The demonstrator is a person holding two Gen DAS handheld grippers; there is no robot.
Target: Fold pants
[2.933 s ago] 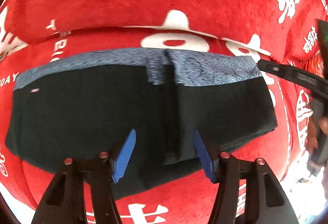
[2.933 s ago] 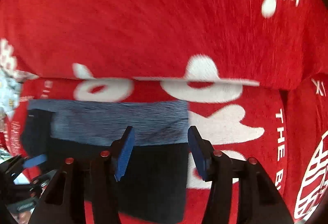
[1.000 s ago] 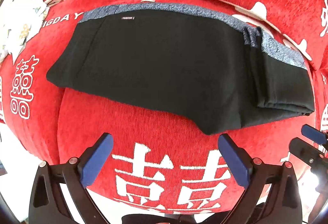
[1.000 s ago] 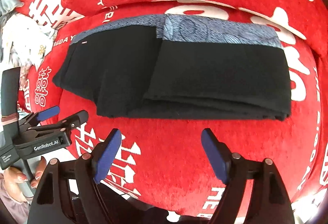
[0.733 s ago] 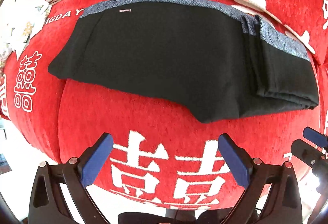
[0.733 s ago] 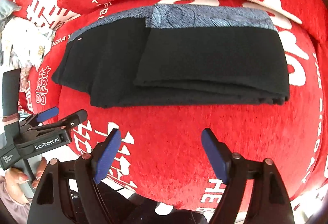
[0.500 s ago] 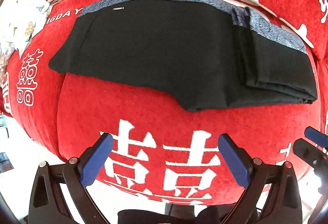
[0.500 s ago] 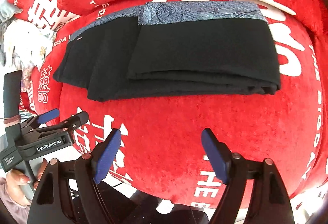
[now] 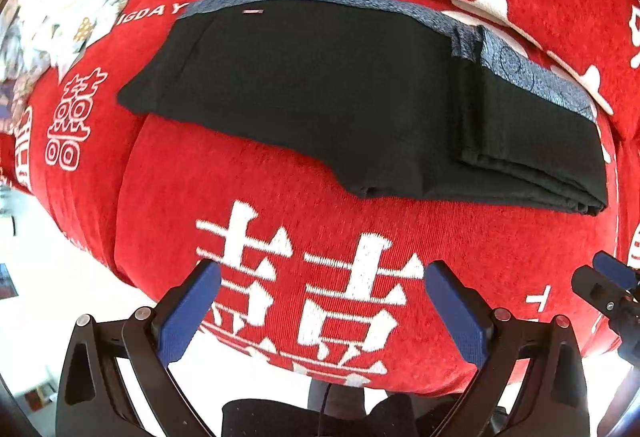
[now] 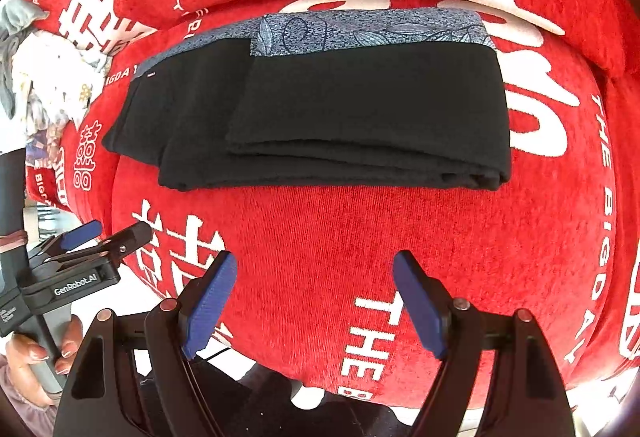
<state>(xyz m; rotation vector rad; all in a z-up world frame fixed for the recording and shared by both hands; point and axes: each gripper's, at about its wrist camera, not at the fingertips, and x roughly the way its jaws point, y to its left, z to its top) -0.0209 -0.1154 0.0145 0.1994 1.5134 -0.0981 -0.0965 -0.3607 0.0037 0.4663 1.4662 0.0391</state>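
left gripper spread wide, right gripper likewise

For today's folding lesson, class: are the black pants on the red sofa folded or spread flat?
Folded, only partly: on the pants, the right part is doubled over with stacked edges showing; the left part lies a single panel thick on the sofa.

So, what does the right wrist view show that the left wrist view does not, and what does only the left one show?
Only the right wrist view shows the person's hand holding the left gripper by its handle, and the leaf pattern on the grey waistband clearly.

Only the left wrist view shows the large white characters on the front of the red sofa cover, and just the tip of the right gripper.

Both show the folded black pants lying on the cover, untouched, with both grippers open and empty.
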